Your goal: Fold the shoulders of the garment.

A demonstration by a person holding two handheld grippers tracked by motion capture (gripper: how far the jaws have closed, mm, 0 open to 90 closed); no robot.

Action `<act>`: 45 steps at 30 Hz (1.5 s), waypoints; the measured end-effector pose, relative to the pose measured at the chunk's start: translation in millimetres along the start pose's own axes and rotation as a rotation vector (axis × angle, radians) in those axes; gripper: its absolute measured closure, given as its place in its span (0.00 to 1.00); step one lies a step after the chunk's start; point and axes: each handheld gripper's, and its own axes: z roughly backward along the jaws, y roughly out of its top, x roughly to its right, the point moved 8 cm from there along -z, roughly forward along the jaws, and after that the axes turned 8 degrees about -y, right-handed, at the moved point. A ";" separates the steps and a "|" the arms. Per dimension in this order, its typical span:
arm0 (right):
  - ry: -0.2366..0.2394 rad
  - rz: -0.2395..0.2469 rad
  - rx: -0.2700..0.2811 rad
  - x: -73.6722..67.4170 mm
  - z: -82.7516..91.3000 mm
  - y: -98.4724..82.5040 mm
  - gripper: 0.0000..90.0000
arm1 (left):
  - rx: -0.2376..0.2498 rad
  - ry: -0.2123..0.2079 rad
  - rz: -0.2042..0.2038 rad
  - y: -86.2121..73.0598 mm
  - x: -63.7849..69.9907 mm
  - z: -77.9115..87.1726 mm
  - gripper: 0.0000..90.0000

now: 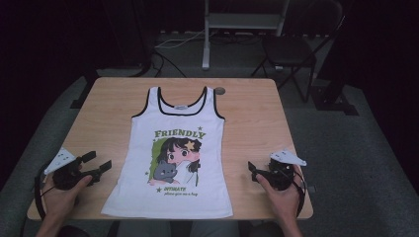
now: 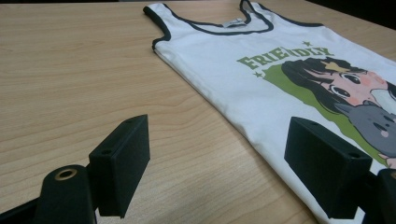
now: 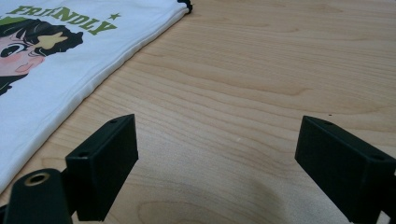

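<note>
The wooden table [image 1: 99, 108] carries a white tank top [image 1: 173, 148] laid flat at its centre, neckline toward 12 o'clock, printed "FRIENDLY" over a cartoon girl and cat. The left gripper [image 1: 99, 165] rests at 8 o'clock of the garment and the right gripper [image 1: 253, 170] at 4 o'clock. Both have jaws spread wide, holding nothing, clear of the fabric.

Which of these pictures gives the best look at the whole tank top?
The high view: the tank top lies flat on the table, seen whole from straps to hem. The left gripper view catches its neckline and part of the print at a slant; the right gripper view catches one side edge and a bit of the print.
</note>
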 end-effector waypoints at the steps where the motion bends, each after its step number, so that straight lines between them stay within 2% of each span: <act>1: 0.001 0.002 0.000 -0.3 0.0 0.0 0.14 | 0.003 0.000 -0.002 0.4 -0.1 -0.3 0.24; 5: 0.006 0.002 0.006 -0.6 -0.4 0.8 0.14 | 0.002 -0.006 -0.013 3.8 -0.5 -3.8 0.24; 8: 0.016 0.011 0.013 -2.1 -2.1 2.5 0.14 | 0.022 -0.009 -0.003 14.4 -0.8 -10.5 0.24; 11: 0.017 0.032 0.012 -4.5 -4.5 3.9 0.14 | 0.013 -0.023 -0.030 22.0 -0.3 -18.7 0.24; 15: 0.019 0.055 0.015 -7.5 -4.3 4.9 0.14 | 0.017 -0.033 -0.019 36.3 -11.8 -31.5 0.24; 18: 0.019 0.067 0.017 -8.0 -4.6 5.6 0.14 | 0.022 -0.045 -0.003 50.8 -21.2 -46.5 0.24; 23: 0.023 0.091 0.018 -10.9 -4.7 5.5 0.14 | 0.018 -0.041 0.001 76.0 -37.2 -73.5 0.24; 31: 0.031 0.110 0.025 -13.2 -4.6 6.5 0.14 | -0.037 -0.057 -0.041 119.9 -57.6 -118.2 0.24; 38: 0.036 0.114 0.029 -14.4 -4.4 6.7 0.14 | -0.095 -0.053 -0.043 136.2 -73.6 -155.2 0.24; 40: 0.037 0.115 0.029 -14.9 -4.3 6.8 0.14 | -0.094 -0.052 -0.026 140.1 -79.1 -168.8 0.24; 41: 0.037 0.115 0.029 -14.9 -4.3 6.8 0.14 | -0.094 -0.052 -0.026 140.1 -79.1 -168.8 0.24; 45: 0.042 0.114 0.024 -15.1 -4.9 5.4 0.14 | -0.114 -0.041 -0.023 142.9 -84.6 -185.8 0.24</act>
